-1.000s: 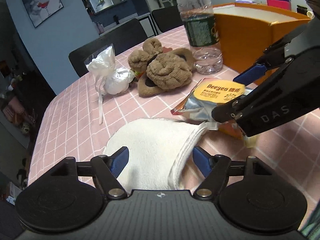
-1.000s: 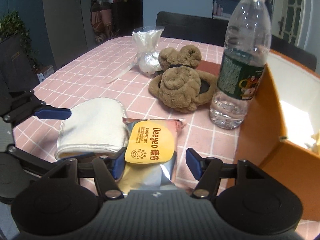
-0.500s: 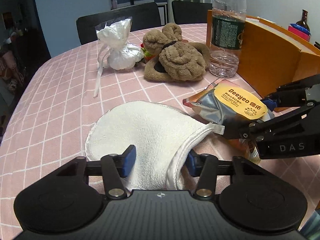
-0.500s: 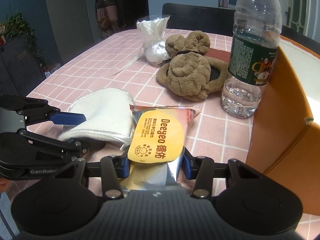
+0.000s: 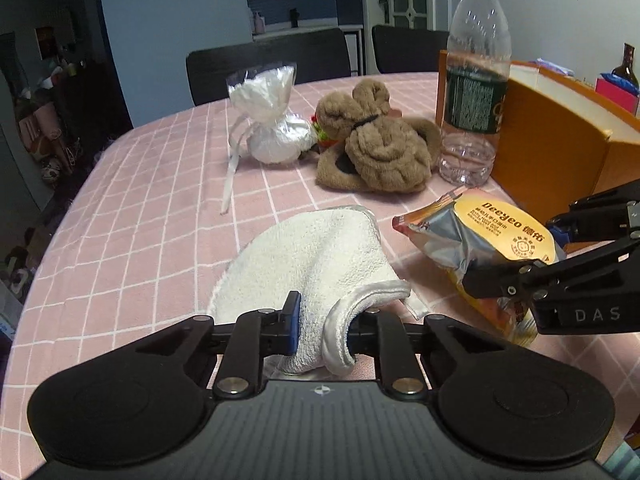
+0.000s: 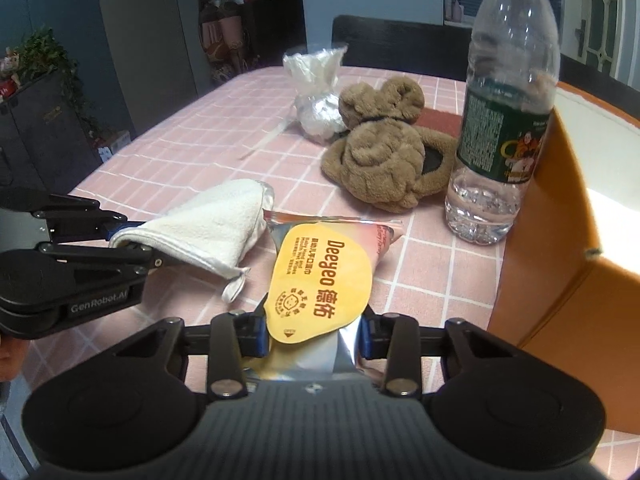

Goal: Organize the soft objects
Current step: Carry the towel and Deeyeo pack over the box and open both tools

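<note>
Two hand-held grippers work side by side over a counter (image 5: 132,216) spread with a pink checked cloth. The left hand-held gripper (image 5: 322,326) is clamped on the near edge of a white towel (image 5: 316,256), whose bound hem curls up between the blue pads; the far part of the towel lies on the cloth. The right hand-held gripper (image 6: 314,334) is pinched on the near end of a Deeyeo wet-wipes pack (image 6: 320,276), a silvery pouch with a yellow label; in the left wrist view the pack (image 5: 492,236) appears tilted, its far end raised, though whether it clears the counter cannot be told. Towel and pack sit just beside each other, the towel's loose corner (image 6: 236,284) reaching toward the pack.

Beyond them lies a brown plush toy (image 5: 376,148), and just to its left, a white bundle wrapped in clear cellophane (image 5: 272,120) with a ribbon trailing toward the near side. A clear water bottle (image 6: 500,120) with a dark green label stands upright just right of the plush, close against the wall of an open orange box (image 6: 560,216). The box stands directly to the right of the wet-wipes pack, with the bottle at its far corner. Dark chairs (image 5: 268,64) stand behind the counter.
</note>
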Tool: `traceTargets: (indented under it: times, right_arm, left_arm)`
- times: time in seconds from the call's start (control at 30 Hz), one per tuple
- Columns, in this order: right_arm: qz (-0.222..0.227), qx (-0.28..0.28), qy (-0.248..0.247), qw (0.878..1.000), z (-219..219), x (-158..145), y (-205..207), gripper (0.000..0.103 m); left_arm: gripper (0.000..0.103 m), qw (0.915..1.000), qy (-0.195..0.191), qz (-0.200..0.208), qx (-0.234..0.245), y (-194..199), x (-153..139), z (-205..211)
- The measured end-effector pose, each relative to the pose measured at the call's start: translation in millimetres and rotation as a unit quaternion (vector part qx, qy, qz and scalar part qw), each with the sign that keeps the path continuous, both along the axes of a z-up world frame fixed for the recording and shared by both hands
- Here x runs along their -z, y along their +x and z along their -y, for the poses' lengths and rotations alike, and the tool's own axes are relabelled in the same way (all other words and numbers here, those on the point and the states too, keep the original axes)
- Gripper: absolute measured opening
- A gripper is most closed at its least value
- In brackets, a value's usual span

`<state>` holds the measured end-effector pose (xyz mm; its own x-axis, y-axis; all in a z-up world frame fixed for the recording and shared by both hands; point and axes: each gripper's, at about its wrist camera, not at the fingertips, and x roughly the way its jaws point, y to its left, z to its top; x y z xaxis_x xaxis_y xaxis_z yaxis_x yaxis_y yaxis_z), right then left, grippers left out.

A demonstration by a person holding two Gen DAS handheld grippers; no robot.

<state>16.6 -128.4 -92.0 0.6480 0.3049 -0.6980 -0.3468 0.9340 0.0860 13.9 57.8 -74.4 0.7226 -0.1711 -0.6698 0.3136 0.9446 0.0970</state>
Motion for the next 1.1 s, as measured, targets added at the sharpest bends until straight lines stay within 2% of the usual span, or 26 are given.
traceTargets:
  times: [0.3, 0.53, 0.83, 0.97, 1.1]
  right_arm:
    - [0.036, -0.009, 0.018, 0.999, 10.5, -41.7, -36.5, 0.038]
    - [0.076, -0.006, 0.02, 0.997, 34.1, -82.3, -73.8, 0.038]
    - [0.094, 0.039, 0.026, 0.994, 92.8, -119.1, -107.2, 0.038]
    - [0.106, 0.073, 0.02, 0.991, 120.2, -131.5, -113.2, 0.038]
    - [0.118, 0.107, 0.003, 0.987, 143.9, -141.5, -108.4, 0.038]
  left_arm:
    - [0.019, 0.9985, -0.041, 0.036, 0.002, -35.0, -46.7, -3.8]
    - [0.019, 0.9947, -0.064, 0.07, 0.04, -58.4, -83.8, 11.0]
    - [0.019, 0.9819, -0.071, 0.113, 0.134, -70.8, -121.6, 67.1]
    - [0.019, 0.9748, -0.06, 0.137, 0.166, -68.2, -127.3, 102.0]
    - [0.019, 0.9691, -0.06, 0.143, 0.192, -56.4, -130.6, 133.5]
